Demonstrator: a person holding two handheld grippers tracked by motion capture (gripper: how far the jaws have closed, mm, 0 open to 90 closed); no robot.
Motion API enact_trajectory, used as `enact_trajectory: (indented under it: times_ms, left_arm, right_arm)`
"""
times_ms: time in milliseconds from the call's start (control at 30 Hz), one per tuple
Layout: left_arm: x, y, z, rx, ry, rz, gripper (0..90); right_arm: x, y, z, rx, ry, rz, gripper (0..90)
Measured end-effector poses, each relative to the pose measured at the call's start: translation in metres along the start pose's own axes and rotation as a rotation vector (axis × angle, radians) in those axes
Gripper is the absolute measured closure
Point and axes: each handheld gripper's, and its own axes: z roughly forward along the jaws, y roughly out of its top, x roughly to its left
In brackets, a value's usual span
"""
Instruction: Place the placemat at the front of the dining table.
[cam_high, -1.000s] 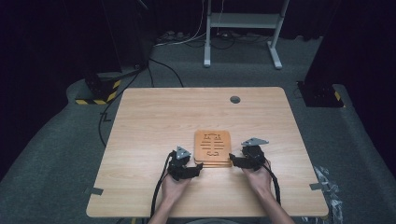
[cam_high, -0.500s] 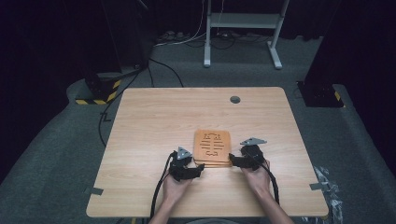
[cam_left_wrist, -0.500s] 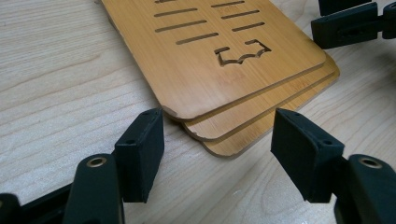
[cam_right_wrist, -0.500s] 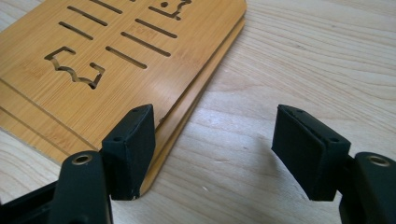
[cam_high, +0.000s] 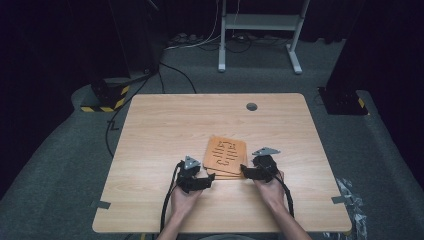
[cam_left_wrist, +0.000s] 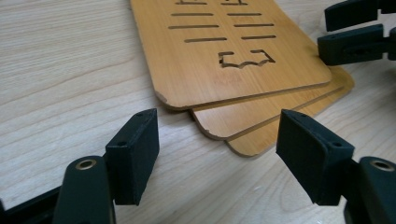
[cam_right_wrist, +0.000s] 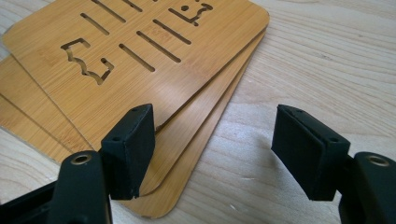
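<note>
Three thin bamboo boards (cam_high: 226, 155) with cut-out slots lie stacked and fanned on the wooden table (cam_high: 165, 130). In the left gripper view the top board (cam_left_wrist: 224, 51) overhangs the middle board (cam_left_wrist: 261, 109) and the bottom board (cam_left_wrist: 254, 142). My left gripper (cam_left_wrist: 219, 156) is open just short of their near corners, with nothing between its pads. At the stack's right side my right gripper (cam_right_wrist: 217, 151) is also open. Its left pad (cam_right_wrist: 130, 149) hangs over the boards' edge (cam_right_wrist: 187, 140). In the high view the left gripper (cam_high: 209, 181) and right gripper (cam_high: 245, 173) flank the stack's near edge.
A round grey cable hole (cam_high: 251, 106) sits near the table's far edge. Bare wood lies to the left and behind the boards. Cables trail from both grippers toward the table's front edge. Tape tabs (cam_high: 100, 204) mark the front corners.
The stack has turned from square to slightly clockwise and fanned, its top board now skewed. Both hands stay at about the same places.
</note>
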Motion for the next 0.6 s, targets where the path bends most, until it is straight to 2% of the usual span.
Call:
enact_trajectory:
  times_ms: [167, 467, 600]
  left_arm:
    - [0.003, 0.0, 0.001, 0.007, -0.015, -0.011, 30.1]
    - [-0.007, -0.001, 0.005, 0.034, -0.079, 0.002, 30.8]
    - [-0.008, -0.001, 0.006, 0.032, -0.098, -0.009, 31.3]
  right_arm:
    - [0.001, 0.0, 0.0, 0.006, 0.003, 0.0, 29.3]
    - [-0.002, 0.001, 0.0, 0.005, -0.023, 0.028, 29.7]
    - [-0.001, 0.003, 0.001, 0.009, -0.022, 0.027, 29.8]
